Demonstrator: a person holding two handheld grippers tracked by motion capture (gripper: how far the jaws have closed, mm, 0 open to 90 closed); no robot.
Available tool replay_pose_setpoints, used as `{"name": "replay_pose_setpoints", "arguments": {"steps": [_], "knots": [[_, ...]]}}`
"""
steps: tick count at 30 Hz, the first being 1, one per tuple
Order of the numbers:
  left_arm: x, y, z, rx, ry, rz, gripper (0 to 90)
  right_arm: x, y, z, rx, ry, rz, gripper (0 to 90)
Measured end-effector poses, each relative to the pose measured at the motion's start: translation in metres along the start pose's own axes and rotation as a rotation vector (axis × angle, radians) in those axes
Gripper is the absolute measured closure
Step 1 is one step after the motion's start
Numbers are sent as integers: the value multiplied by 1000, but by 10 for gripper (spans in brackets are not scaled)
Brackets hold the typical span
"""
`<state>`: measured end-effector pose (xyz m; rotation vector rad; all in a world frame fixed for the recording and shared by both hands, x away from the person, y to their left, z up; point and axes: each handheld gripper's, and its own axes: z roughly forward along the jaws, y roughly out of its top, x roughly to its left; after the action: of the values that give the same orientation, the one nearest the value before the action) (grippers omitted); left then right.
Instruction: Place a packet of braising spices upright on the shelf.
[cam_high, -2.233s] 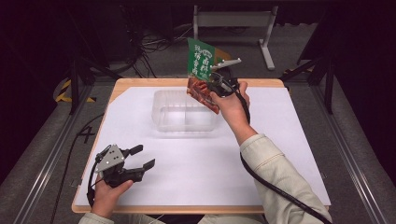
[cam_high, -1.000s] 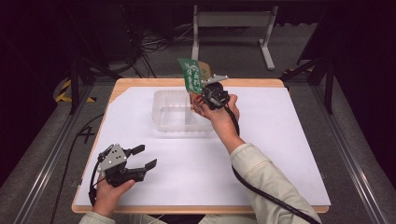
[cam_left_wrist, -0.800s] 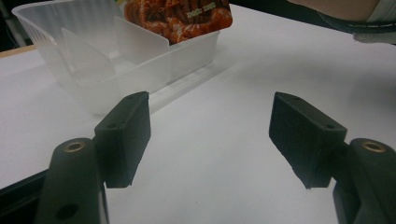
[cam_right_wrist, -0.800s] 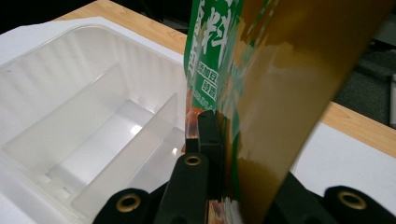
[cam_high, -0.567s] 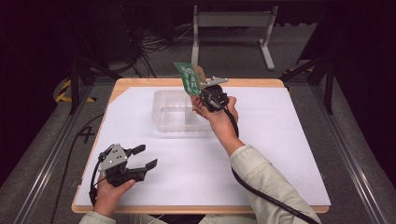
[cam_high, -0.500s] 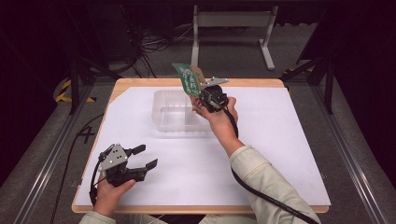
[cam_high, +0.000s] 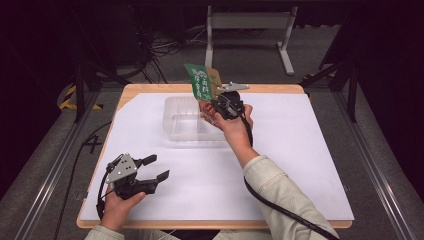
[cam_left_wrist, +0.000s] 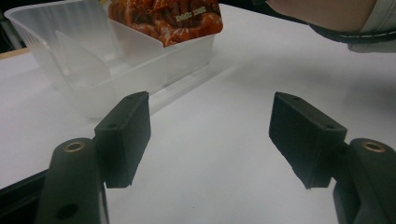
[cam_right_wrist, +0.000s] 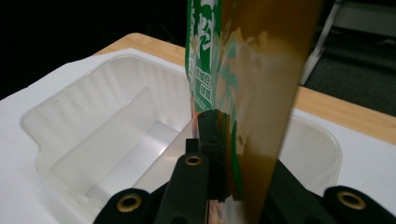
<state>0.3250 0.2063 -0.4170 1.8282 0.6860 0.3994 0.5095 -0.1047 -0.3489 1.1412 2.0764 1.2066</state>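
right hand has carried the green-and-orange foil snack packet left since earlier, now upper centre of the high view, over the clear plastic tray. right gripper clamped on packet. left gripper lower left, jaws spread, holding nothing.

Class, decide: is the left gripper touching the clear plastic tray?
Apart. The high view shows the left gripper open near the table's front edge, with bare white table between it and the clear plastic tray.
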Motion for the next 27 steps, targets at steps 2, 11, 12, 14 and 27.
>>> {"name": "replay_pose_setpoints", "arguments": {"steps": [2,11,12,14,27], "knots": [[1,0,0,-2,3,7,306,2,-3,2,-11,-4,-16,896],[-1,0,-1,-3,2,2,306,0,-9,8,-40,-10,-35,895],[0,0,-1,-3,2,2,305,-1,-10,9,-38,-12,-39,895],[0,-1,-1,-2,3,1,305,-1,-11,10,-34,-15,-40,894],[-1,0,1,0,-1,1,304,-10,-18,2,11,-10,-12,799]]}}
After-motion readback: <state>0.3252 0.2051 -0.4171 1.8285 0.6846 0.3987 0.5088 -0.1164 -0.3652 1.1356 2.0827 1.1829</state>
